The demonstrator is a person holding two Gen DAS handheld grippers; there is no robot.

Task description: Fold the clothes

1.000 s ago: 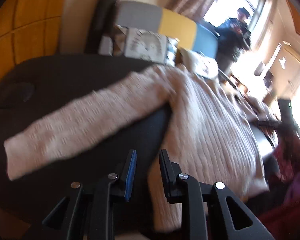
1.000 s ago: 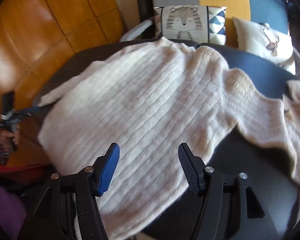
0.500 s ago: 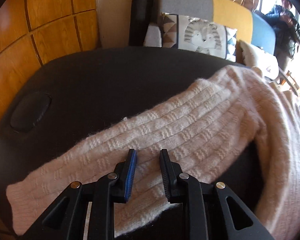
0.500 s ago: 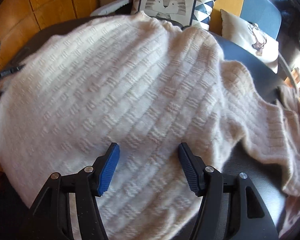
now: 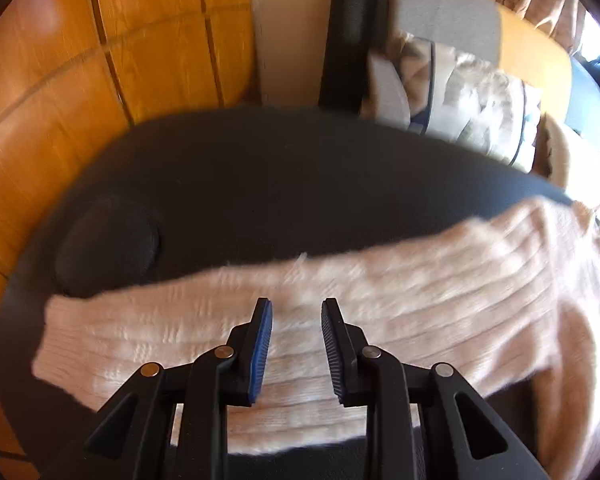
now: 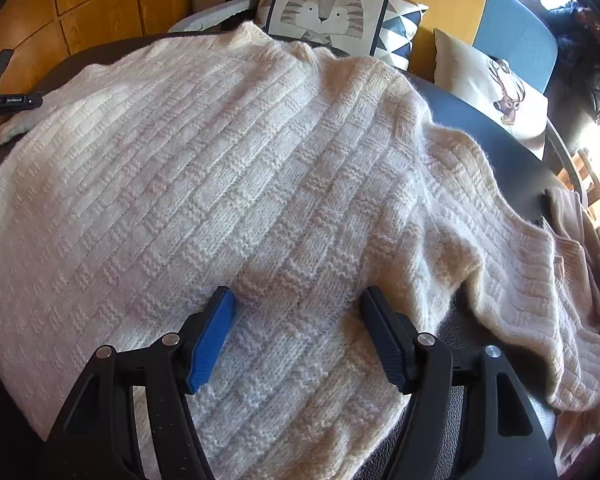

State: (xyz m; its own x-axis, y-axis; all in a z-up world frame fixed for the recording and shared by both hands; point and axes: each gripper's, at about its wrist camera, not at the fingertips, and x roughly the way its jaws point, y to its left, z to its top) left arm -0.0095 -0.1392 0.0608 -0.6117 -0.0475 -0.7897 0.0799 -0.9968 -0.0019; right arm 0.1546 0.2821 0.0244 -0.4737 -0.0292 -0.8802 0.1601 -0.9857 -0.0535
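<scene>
On the dark table point(image 6: 500, 132), a cream sweater point(image 6: 220, 184) lies flat; the right gripper point(image 6: 296, 316) is opening above its hem at 6 o'clock, the left gripper point(image 5: 296, 320) narrowly open over a sleeve point(image 5: 172, 320), nothing held.

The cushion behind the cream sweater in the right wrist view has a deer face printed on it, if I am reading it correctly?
Not quite: the cushion directly behind the cream sweater shows a striped tiger face, as the right wrist view makes clear. The deer is on a second, plainer pillow further right.
</scene>
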